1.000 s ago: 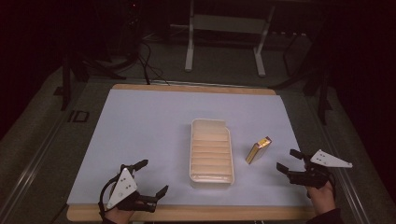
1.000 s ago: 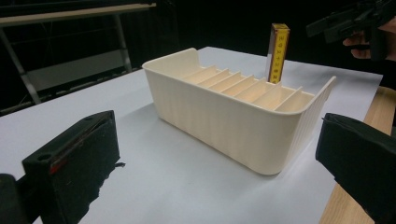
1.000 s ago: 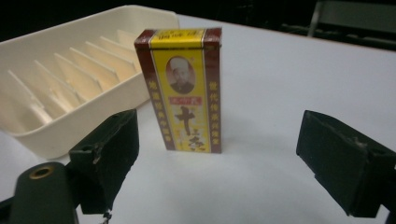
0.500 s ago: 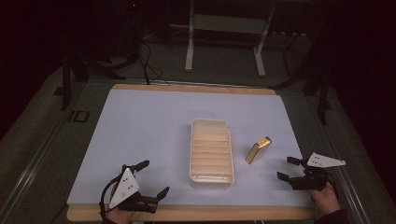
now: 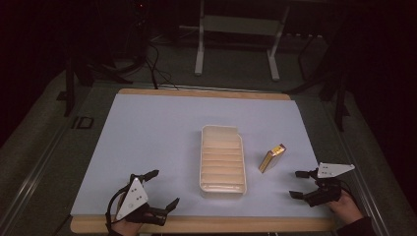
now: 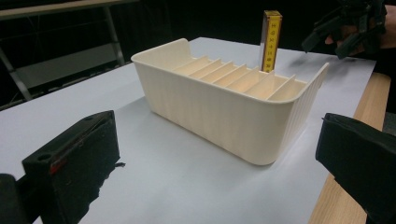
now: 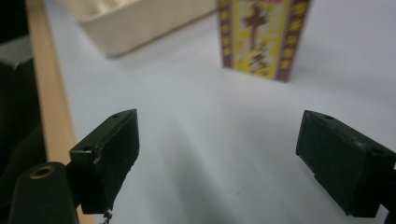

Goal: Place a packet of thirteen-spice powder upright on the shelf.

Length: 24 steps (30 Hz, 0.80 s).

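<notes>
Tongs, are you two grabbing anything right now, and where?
No. Both the left tongs and the right tongs are open over the table with nothing in them. The yellow box and the cream tray stand untouched.

- High view: fixed overhead, facing forward and down across the whole bench [image 5: 147,128].
- Left gripper view: low, close, facing the cream tray [image 6: 224,107]; yellow box [image 6: 271,39] stands behind.
- Right gripper view: very near the box, tray corner beyond.
- All three share tray and box.
</notes>
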{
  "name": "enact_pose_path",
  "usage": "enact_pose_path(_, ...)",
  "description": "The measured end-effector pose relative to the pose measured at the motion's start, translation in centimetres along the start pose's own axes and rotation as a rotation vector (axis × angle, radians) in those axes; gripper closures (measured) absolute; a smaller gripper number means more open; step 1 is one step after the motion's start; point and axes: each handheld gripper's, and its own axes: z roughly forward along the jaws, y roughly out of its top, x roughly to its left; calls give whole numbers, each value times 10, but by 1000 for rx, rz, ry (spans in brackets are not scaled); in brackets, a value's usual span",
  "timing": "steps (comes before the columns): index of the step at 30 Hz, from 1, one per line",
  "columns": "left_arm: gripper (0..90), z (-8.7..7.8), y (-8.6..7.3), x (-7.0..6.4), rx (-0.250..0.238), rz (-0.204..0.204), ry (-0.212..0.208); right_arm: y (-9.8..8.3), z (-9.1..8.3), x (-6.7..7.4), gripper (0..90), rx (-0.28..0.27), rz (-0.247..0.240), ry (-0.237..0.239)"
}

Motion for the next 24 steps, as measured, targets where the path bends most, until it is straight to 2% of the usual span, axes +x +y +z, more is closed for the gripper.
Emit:
enact_pose_path(1,0,0,0,0,1,0,1,1,0,1,134,23,-14,6)
enact_pose_path(2,0,0,0,0,1,0,1,1,0,1,134,23,-14,6)
enact_pose_path(6,0,0,0,0,2,0,0,9,2,4,133,118,-72,31)
enact_pose_path(7,0,0,0,0,2,0,0,9,2,4,133,118,-72,31)
enact_pose_path(12,0,1,0,0,6,3,-2,21,3,8,132,211,-119,46)
enact_pose_path(13,0,1,0,-1,7,4,-3,21,3,8,132,211,-119,46)
enact_pose_path(14,0,1,0,0,8,5,-3,25,4,9,132,249,-132,50)
enact_pose_path(15,0,1,0,-1,8,5,-4,25,4,9,132,249,-132,50)
enact_pose_path(16,0,1,0,-1,9,6,-5,29,6,10,133,288,-135,54)
enact_pose_path(17,0,1,0,-1,9,6,-5,29,6,10,133,288,-135,54)
enact_pose_path(18,0,1,0,-1,9,6,-5,34,8,12,133,344,-130,65)
enact_pose_path(19,0,1,0,-1,9,5,-7,34,8,12,133,344,-130,65)
enact_pose_path(20,0,1,0,-1,8,6,-7,38,11,14,133,397,-155,62)
enact_pose_path(21,0,1,0,-1,9,6,-6,38,11,14,133,397,-155,62)
enact_pose_path(22,0,1,0,-1,10,6,-7,42,14,16,132,447,-170,62)
enact_pose_path(23,0,1,0,-1,10,6,-7,42,14,16,132,447,-170,62)
enact_pose_path(24,0,1,0,-1,10,6,-7,45,14,16,132,472,-176,62)
